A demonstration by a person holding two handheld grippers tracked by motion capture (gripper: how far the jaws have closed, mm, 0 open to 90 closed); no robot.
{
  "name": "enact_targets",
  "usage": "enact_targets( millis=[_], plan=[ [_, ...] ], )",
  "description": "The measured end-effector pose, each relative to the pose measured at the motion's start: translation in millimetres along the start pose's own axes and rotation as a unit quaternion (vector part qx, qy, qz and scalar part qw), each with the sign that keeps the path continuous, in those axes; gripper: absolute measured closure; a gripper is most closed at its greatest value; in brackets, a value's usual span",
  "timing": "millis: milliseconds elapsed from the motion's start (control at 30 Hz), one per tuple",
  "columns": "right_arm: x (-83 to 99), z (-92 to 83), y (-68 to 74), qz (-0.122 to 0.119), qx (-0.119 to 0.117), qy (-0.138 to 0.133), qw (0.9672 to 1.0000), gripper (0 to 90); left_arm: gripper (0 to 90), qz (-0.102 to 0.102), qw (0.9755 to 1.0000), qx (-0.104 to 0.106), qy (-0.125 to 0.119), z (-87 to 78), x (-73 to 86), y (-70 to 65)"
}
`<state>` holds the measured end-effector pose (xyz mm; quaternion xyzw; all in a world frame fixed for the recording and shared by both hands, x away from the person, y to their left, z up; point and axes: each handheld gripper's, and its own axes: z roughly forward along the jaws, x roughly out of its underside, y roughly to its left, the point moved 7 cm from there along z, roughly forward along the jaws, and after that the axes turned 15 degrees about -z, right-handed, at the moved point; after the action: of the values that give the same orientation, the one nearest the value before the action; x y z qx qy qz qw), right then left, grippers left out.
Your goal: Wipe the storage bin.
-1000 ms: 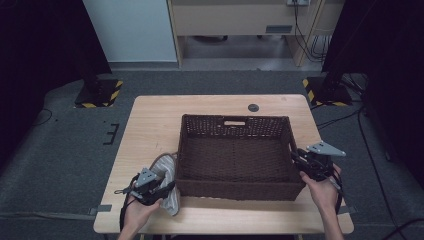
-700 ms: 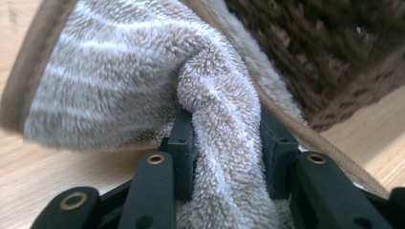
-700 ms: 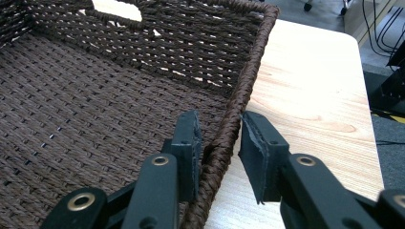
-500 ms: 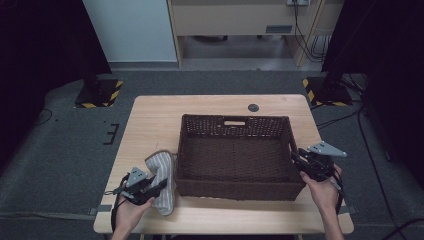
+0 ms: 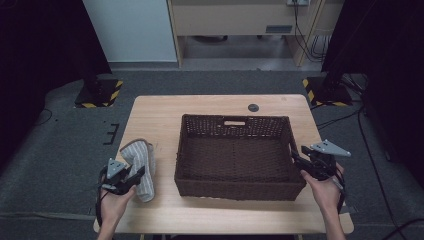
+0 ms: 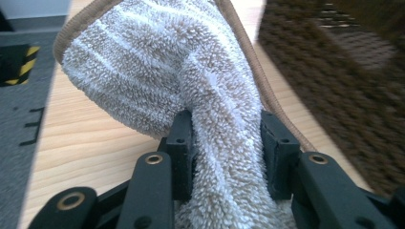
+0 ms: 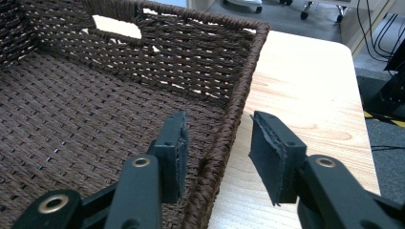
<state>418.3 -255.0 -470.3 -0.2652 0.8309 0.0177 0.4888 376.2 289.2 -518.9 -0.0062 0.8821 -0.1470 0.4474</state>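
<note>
While your left gripper (image 6: 224, 143) pinches a thick fold of the striped grey towel (image 5: 140, 167), the cloth bulges up and away beyond the fingertips, its tan hem curling off to one side. Pads (image 6: 184, 143) press into the pile from both sides, so the grip looks secure enough to carry. From the high view the towel lies on the table (image 5: 160, 120), just outside the left wall of the woven basket (image 5: 235, 187), apart from it.

Your right gripper (image 7: 217, 152) straddles the basket's right rim: one finger inside the wall, one outside. Those jaws have just been opening, and the pads now stand clear of the weave, gap visible on both sides. Likely you were steadying the basket and are letting go. Basket floor bare; towel probably goes in there next.
</note>
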Motion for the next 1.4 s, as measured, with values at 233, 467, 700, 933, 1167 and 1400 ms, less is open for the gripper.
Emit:
enact_targets(
  millis=[233, 467, 700, 933, 1167, 1400],
  plan=[
    [0.7, 0.1, -0.9, 0.002, 0.001, -0.001, 1.0, 54.1, 60.7, 0.011, 0.9995, -0.029, 0.012, 8.3, 5.1, 15.2],
    [0.6, 0.7, 0.8, 0.005, -0.002, -0.001, 1.0, 52.2, 57.1, 0.022, 0.9982, -0.032, 0.045, 23.3, 19.5, 18.9],
    [0.0, 0.6, 1.4, 0.005, -0.004, -0.002, 1.0, 51.4, 44.4, 0.018, 0.9985, -0.025, 0.045, 25.6, 21.6, 15.2],
    [-0.2, 0.4, 2.3, -0.003, -0.006, 0.0, 1.0, 54.2, 32.9, 0.016, 0.9995, -0.015, 0.02, 15.8, 13.9, 8.6],
    [-0.2, 0.2, 3.2, -0.002, -0.009, 0.005, 0.9999, 55.4, 31.2, 0.008, 1.0, 0.004, 0.002, 8.3, 5.9, -1.7],
    [1.3, 2.3, 5.9, 0.002, -0.017, 0.014, 0.9998, 62.0, 31.6, 0.01, 0.9992, 0.036, -0.015, 3.0, -8.3, -26.2]
  ],
)
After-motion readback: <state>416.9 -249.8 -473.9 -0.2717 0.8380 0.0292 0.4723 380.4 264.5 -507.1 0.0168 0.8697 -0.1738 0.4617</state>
